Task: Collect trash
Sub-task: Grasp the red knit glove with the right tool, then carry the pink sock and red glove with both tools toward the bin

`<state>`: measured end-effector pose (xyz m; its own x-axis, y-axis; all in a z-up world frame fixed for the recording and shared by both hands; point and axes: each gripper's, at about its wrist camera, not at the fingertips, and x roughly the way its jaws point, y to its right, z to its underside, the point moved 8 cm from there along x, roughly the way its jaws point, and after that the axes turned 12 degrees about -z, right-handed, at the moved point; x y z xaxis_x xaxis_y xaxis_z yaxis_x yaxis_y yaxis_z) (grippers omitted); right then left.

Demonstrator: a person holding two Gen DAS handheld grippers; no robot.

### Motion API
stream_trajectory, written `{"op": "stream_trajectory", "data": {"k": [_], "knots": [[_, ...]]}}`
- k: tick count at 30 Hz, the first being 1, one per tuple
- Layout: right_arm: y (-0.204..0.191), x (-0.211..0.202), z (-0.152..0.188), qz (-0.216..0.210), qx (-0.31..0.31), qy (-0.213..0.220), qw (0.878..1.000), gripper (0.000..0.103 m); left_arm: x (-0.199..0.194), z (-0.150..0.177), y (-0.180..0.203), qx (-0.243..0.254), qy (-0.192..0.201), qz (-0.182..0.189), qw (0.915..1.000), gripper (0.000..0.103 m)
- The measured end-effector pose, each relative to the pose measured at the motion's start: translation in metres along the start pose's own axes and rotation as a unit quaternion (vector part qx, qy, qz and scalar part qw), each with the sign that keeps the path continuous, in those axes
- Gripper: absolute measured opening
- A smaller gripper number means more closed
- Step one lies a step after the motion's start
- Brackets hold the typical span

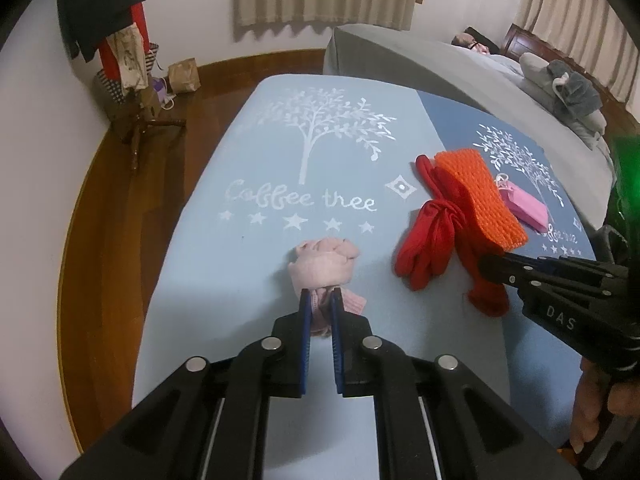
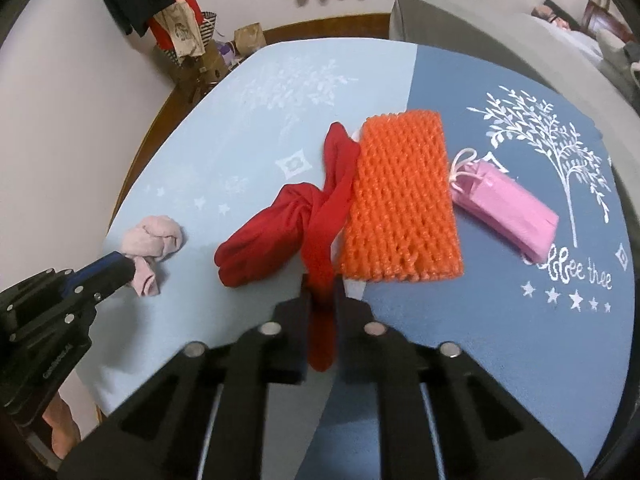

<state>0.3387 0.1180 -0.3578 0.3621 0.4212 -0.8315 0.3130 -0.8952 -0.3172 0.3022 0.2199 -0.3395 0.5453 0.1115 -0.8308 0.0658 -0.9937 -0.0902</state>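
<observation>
Both fisheye views sit low and close over the blue tabletop (image 1: 248, 152), looking forward along their own jaws toward the far wall. The left wrist view frames the red cloth (image 1: 436, 236) at right; the right wrist view centres it (image 2: 288, 228), sharing the orange net (image 2: 400, 204).

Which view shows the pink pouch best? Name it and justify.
Right wrist view: the pink pouch lies whole and unobstructed, white drawstring visible, right of the orange foam net. In the left wrist view it is small, near the edge, and partly hidden behind that net.
</observation>
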Motion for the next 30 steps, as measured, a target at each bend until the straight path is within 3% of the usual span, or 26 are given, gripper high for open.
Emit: {"op": "stream_trajectory", "data": {"k": [17, 30], "knots": [[-0.002, -0.068, -0.004, -0.011, -0.012, 0.041, 0.999, 0.005, -0.05, -0.016, 0.033, 0.017, 0.032, -0.001, 0.9994, 0.004], [0.008, -0.155, -0.002, -0.005, -0.024, 0.087, 0.996, 0.005, -0.1, -0.016, 0.071, 0.025, 0.051, -0.003, 0.9984, 0.004]]}}
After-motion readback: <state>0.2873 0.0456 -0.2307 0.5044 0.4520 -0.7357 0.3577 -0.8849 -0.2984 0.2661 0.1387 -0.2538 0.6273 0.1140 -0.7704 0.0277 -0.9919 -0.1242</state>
